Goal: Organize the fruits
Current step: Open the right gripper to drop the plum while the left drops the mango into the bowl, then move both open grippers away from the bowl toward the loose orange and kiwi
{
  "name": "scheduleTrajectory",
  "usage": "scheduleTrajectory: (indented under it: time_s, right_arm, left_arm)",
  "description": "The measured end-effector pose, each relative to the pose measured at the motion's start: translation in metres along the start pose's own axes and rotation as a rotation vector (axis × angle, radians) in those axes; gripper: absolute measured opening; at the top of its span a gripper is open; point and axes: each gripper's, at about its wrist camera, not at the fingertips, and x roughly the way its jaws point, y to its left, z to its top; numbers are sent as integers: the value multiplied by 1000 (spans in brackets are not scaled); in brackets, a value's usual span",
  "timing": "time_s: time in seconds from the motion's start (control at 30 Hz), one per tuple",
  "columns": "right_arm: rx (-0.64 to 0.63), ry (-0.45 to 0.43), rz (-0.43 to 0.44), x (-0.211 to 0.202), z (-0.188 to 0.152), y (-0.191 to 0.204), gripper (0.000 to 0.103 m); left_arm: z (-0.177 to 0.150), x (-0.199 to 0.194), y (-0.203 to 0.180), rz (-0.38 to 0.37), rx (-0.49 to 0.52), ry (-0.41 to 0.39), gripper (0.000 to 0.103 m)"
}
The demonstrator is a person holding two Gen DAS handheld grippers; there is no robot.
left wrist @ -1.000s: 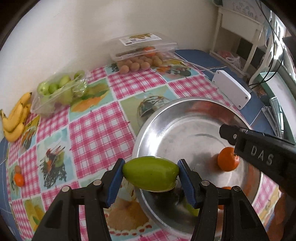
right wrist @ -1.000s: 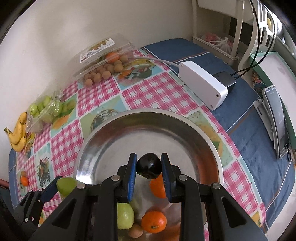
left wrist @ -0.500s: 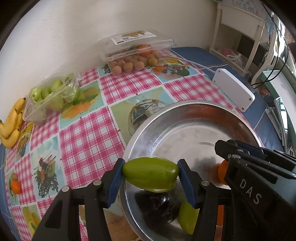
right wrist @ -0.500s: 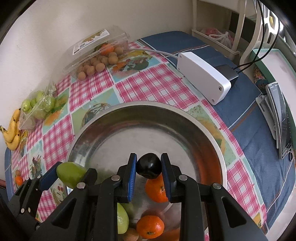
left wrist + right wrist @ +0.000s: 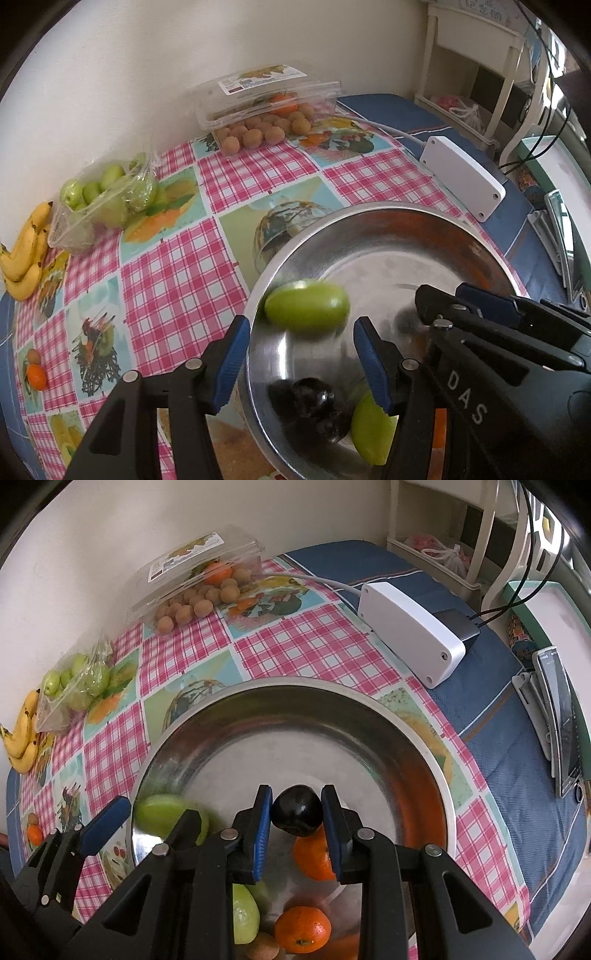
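green fruit dropped from left hand-held gripper, now apart; right hand-held gripper clamps plum.

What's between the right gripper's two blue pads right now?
A dark, glossy round plum, clamped between the blue pads of the right gripper above the steel bowl, with an orange below. Shows in the right wrist view.

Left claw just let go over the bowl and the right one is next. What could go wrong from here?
1. The green fruit is blurred in mid-drop near the bowl rim; it may bounce or roll out onto the tablecloth.
2. The right claw holds a dark plum above the oranges; dropping it from here could bruise it.
3. The open left claw sits close beside the right one, so they might collide.
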Motion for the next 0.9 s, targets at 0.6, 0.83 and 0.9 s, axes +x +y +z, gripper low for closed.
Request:
scheduleTrajectory:
  time_s: [0.6, 0.83, 0.9]
  right_arm:
    - [-21, 54, 51, -2, 1, -1, 77]
    - [-27, 62, 38, -4, 0, -2, 86]
    - [-27, 68, 41, -3, 0, -1, 87]
  left_arm:
    - [-19, -21, 41, 43, -134, 56, 82]
    - [-36, -23, 73, 69, -225, 82, 94]
    - [-39, -25, 79, 72, -246, 79, 94]
